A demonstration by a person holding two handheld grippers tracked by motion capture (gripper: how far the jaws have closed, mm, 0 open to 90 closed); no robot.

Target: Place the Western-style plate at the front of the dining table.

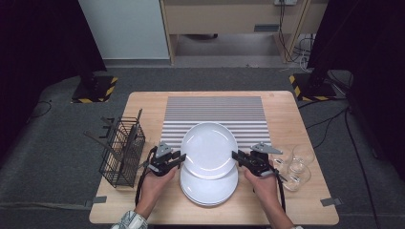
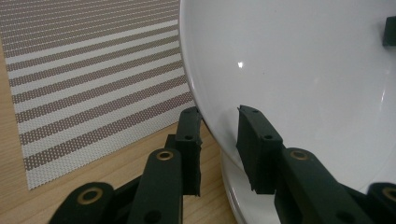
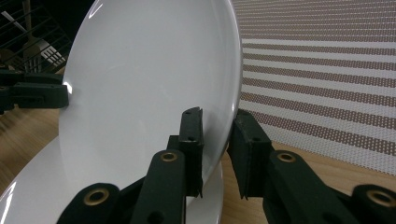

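A glossy white plate [image 1: 208, 149] is pinched at its opposite rims by the left hand-held gripper [image 1: 177, 158] and the right hand-held gripper [image 1: 237, 157]. It is held tilted just above a stack of white plates [image 1: 210, 191] on the bench [image 1: 305, 210], at the near edge of a striped mat [image 1: 214, 112].

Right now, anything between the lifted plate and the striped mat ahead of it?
Nothing visible. The top plate is gripped at its rim by the left gripper and right gripper, above the plate stack. The striped mat beyond it is bare; the wire basket and glasses sit off to the sides.

Wire basket [image 1: 122, 152], glasses [image 1: 295, 164], striped mat [image 1: 215, 112]
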